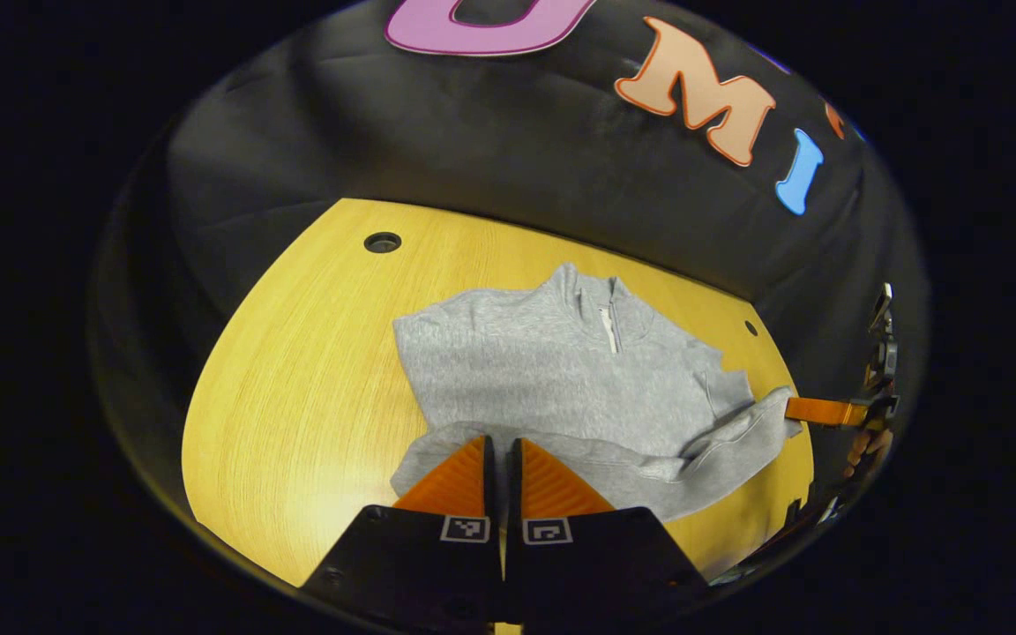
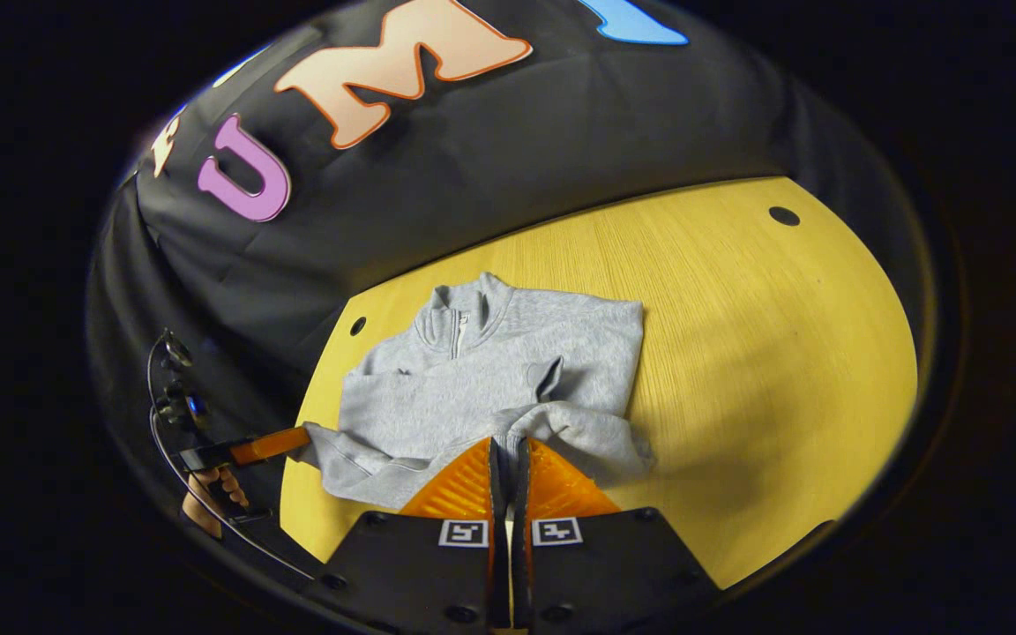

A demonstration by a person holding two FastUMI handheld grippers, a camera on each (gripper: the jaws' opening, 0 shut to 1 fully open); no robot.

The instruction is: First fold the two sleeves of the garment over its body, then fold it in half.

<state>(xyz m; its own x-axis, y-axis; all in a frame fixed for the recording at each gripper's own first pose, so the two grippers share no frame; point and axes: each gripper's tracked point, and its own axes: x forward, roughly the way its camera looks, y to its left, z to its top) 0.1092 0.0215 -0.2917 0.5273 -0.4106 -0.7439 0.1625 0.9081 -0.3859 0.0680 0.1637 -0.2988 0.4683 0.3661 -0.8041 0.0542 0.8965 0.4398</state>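
A grey zip-neck sweater (image 1: 552,370) lies flat on the yellow wooden table (image 1: 296,388), collar toward the booth wall, with both sleeves folded across its body. My left gripper (image 1: 501,443) is shut on the near hem at one bottom corner. In the right gripper view the sweater (image 2: 490,370) lies the same way, and my right gripper (image 2: 508,443) is shut on the hem at the other bottom corner. Each gripper also appears farther off in the other's view, pinching its corner: the right gripper (image 1: 790,410) and the left gripper (image 2: 301,439).
The table has small round holes (image 1: 382,242) (image 2: 783,215) near its far edge. Black cloth wall stands right behind the table. A person's hand (image 2: 208,498) holds the far gripper. Bare tabletop (image 2: 781,353) stretches beside the sweater.
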